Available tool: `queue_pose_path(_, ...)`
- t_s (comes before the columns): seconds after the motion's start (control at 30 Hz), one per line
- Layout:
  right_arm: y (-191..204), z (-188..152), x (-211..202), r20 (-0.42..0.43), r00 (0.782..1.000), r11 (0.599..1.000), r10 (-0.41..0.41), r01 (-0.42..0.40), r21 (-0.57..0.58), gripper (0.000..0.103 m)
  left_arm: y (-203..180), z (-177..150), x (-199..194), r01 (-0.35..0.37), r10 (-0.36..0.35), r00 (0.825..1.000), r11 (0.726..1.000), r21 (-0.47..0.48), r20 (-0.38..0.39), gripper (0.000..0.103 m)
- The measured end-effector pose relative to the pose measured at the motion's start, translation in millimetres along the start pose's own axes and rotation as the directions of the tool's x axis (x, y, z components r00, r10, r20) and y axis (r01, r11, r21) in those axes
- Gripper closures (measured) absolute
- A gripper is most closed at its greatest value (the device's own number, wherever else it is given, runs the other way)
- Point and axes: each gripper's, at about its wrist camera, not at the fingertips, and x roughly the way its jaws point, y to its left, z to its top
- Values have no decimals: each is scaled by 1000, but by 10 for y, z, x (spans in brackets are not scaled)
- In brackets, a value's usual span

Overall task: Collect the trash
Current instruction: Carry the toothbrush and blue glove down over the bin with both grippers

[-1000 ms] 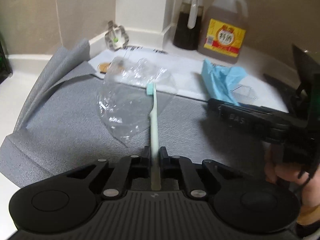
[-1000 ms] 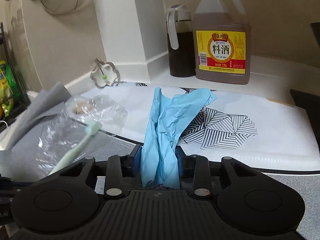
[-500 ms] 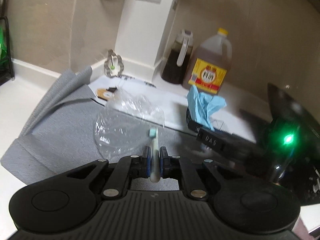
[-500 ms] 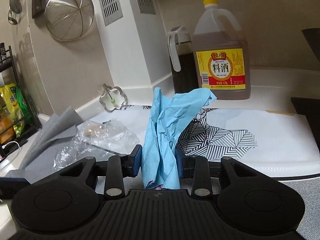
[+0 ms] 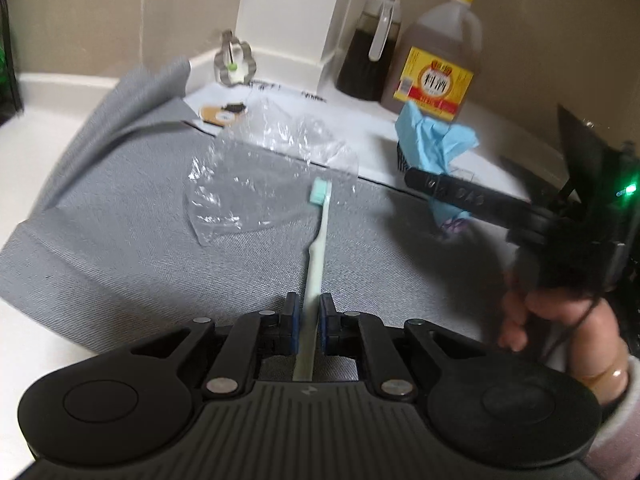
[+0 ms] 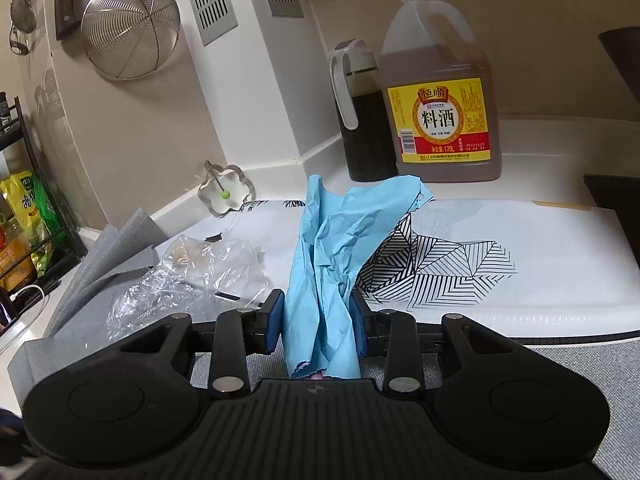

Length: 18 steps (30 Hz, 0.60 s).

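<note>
Since the earlier frame your left gripper (image 5: 308, 322) swung, carrying the pale green plastic toothbrush (image 5: 316, 256) clamped between narrow jaws; your right gripper (image 6: 318, 328) pinched the crumpled blue glove (image 6: 336, 256). The clear plastic bag (image 5: 256, 184) lay farther left, and the toothbrush could have slipped from its thin hold.

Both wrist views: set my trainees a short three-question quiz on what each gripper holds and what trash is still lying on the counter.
1. True or false: the left gripper is shut on a toothbrush.
2. What does the right gripper hold between its fingers?
A. a clear plastic bag
B. crumpled blue paper
C. a bottle
3. Fill in: the clear plastic bag lies partly on the grey ____, held by neither gripper.

Key
1. True.
2. B: the blue paper stands up between the pads.
3. Mat.
</note>
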Motion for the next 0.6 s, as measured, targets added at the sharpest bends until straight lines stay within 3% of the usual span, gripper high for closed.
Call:
queue_pose_path(0.07,1,4,2,-2,1000,1000,-4,4,-1,66,-33,29,80,-9,9,1000,1000,11,6,88)
queue_pose_path(0.13,6,8,6,-4,1000,1000,-16,16,-1,64,-87,80,156,-16,16,1000,999,27,8,62)
queue_pose_path(0.2,14,8,9,-6,999,999,-32,32,-4,60,-159,129,249,-39,38,999,998,55,11,46)
queue_pose_path(0.3,33,6,24,-15,998,998,-61,61,-12,52,-241,201,417,-72,72,997,993,93,9,43)
queue_pose_path(0.4,9,0,91,-53,995,997,-81,82,0,48,-307,225,494,-94,93,996,987,129,18,46)
queue_pose_path(0.47,-25,-2,120,-72,994,996,-82,83,17,49,-327,232,494,-92,89,996,986,136,24,81)
queue_pose_path(0.5,-28,-6,115,-71,994,997,-80,82,15,59,-322,237,485,-75,74,997,989,131,16,93)
queue_pose_path(0.6,-12,-19,100,-64,996,998,-63,63,2,66,-315,234,414,-51,50,999,995,91,19,93)
